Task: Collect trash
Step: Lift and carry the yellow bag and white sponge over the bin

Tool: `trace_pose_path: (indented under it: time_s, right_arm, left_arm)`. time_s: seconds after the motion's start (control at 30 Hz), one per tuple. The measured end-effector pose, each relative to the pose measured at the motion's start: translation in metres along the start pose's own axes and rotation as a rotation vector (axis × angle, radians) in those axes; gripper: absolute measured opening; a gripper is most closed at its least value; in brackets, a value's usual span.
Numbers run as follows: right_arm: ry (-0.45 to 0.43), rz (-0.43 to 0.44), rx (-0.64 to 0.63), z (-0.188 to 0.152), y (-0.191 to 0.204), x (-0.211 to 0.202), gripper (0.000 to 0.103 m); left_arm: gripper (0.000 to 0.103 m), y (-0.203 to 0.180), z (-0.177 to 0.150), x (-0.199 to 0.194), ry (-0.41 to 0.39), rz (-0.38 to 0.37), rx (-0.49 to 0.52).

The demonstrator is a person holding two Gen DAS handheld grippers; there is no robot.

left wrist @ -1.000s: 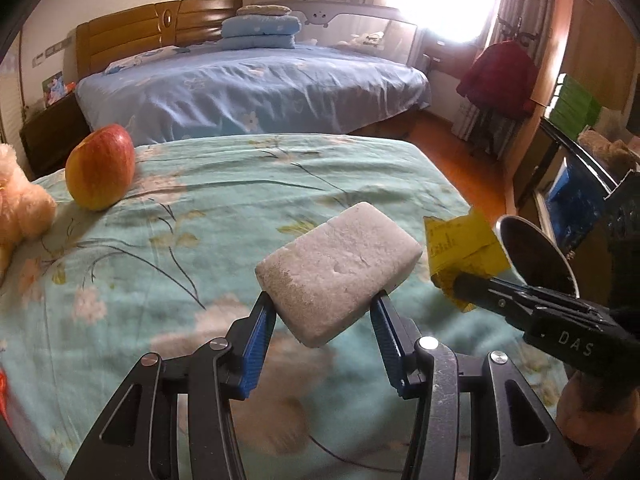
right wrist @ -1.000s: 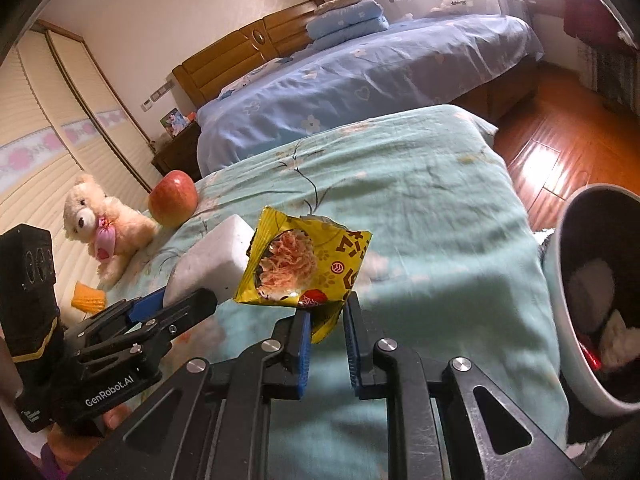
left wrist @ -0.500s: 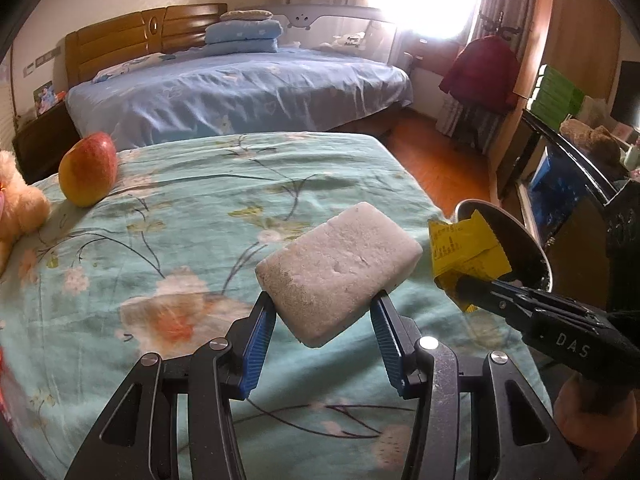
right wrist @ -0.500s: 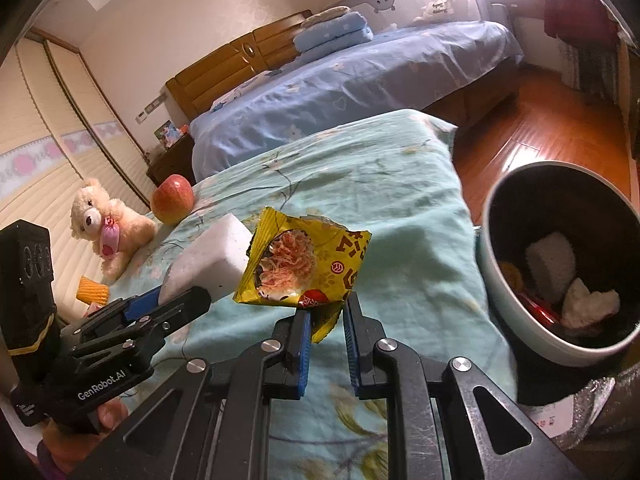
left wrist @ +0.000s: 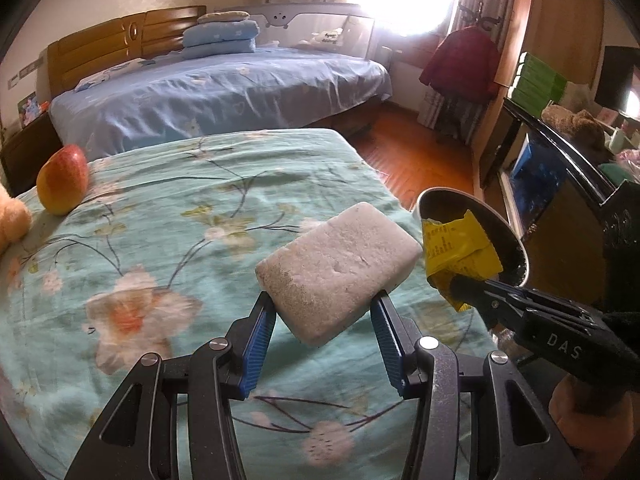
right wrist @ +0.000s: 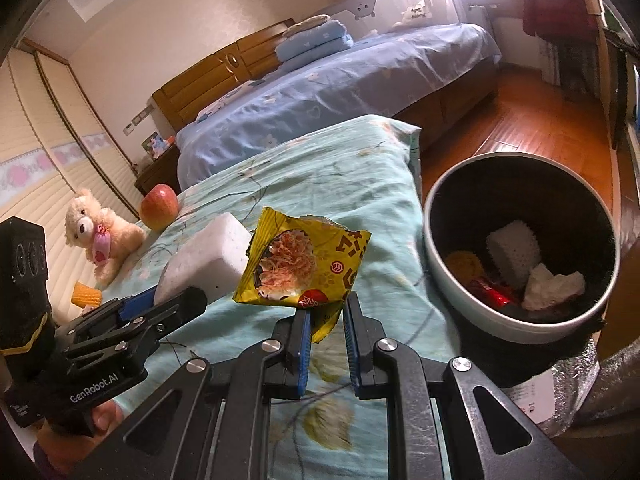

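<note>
My left gripper is shut on a white foam block, held above the teal flowered bedspread. In the right wrist view the same foam block shows at the left. My right gripper is shut on the lower corner of a torn yellow snack wrapper. The yellow wrapper hangs in front of the round bin in the left wrist view. The bin stands off the bed's right edge and holds a foam piece, crumpled paper and a red wrapper.
An apple and a cream teddy bear lie at the far left of the bed, with a small orange piece nearby. A blue-sheeted bed stands behind. Wooden floor and furniture lie to the right.
Both grippers have carried their loads rightward across the bed toward the bin, which now shows fully in the right wrist view. Both grips are unchanged.
</note>
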State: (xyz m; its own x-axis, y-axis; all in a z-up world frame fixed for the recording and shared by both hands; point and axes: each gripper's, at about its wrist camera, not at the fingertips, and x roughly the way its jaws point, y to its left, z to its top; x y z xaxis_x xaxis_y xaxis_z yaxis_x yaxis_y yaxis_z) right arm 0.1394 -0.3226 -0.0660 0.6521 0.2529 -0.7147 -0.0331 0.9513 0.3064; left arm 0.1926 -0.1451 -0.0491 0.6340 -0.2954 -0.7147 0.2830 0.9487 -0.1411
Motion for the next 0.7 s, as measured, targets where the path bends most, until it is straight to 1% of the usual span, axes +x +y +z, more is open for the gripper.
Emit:
trace_pose_path:
  time_s: [0.7]
  right_arm:
    - [-0.025,-0.040,0.022,-0.004,-0.025,-0.018,0.015]
  left_arm:
    - [0.048,-0.030,0.006,0.014,0.013,-0.033,0.038]
